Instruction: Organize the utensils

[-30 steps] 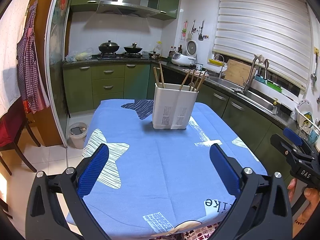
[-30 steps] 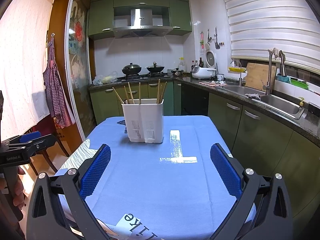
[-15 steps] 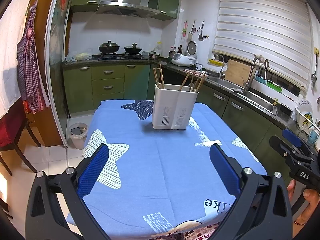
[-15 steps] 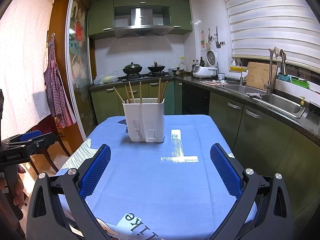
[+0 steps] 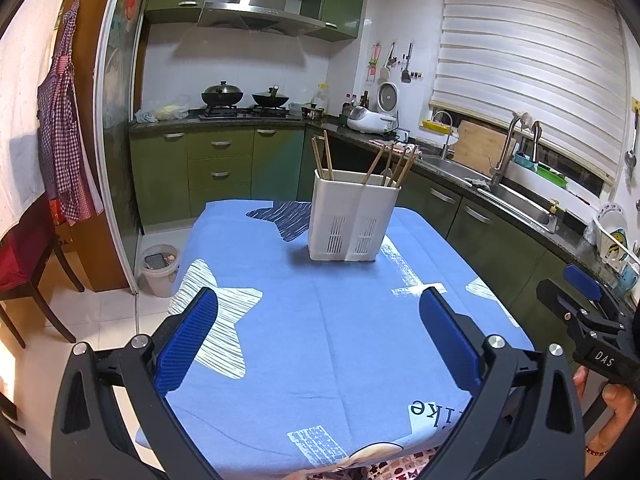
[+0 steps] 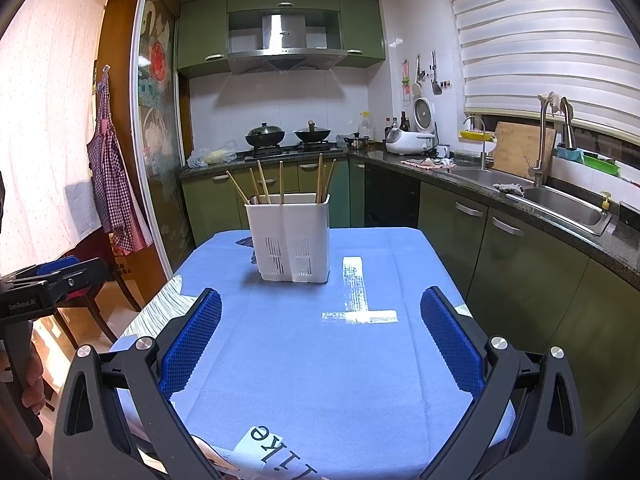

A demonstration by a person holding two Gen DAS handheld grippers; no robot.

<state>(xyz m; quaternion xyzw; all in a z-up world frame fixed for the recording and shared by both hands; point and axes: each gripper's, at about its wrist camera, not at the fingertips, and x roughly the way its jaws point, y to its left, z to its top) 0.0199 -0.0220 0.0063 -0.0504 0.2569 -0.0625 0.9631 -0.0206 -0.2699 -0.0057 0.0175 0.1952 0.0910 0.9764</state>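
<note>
Nearest the cameras, the left gripper (image 5: pixel 318 338) hovers over the near end of the table with its blue-padded fingers (image 5: pixel 188 342) spread wide and nothing between them; the right gripper (image 6: pixel 320 340) sits likewise above the cloth, fingers (image 6: pixel 448 338) wide apart and empty. Each is also seen from the other's camera at the frame edge, held in a hand (image 5: pixel 612 404), off to its own side of the table. Beneath them lies the blue tablecloth (image 6: pixel 320 380), printed with white stars, a white cross shape and some lettering at the near edge, its surface bare between the grippers and the holder. Farther on, toward the far end of the table and roughly on its midline, stands the white utensil holder (image 5: pixel 352 218), upright, slotted near its base, divided into two compartments. Wooden chopsticks (image 6: pixel 280 184) stand in it, leaning at various angles: in the left wrist view two rise from the left compartment and several from the right one. Beyond the table run green kitchen cabinets (image 5: pixel 218 168), a stove with two dark pans (image 6: pixel 288 136) under a steel hood, and, along the right wall, a sink (image 6: pixel 560 200) below a slatted blind. A checked apron (image 6: pixel 114 200) hangs at the left.
</note>
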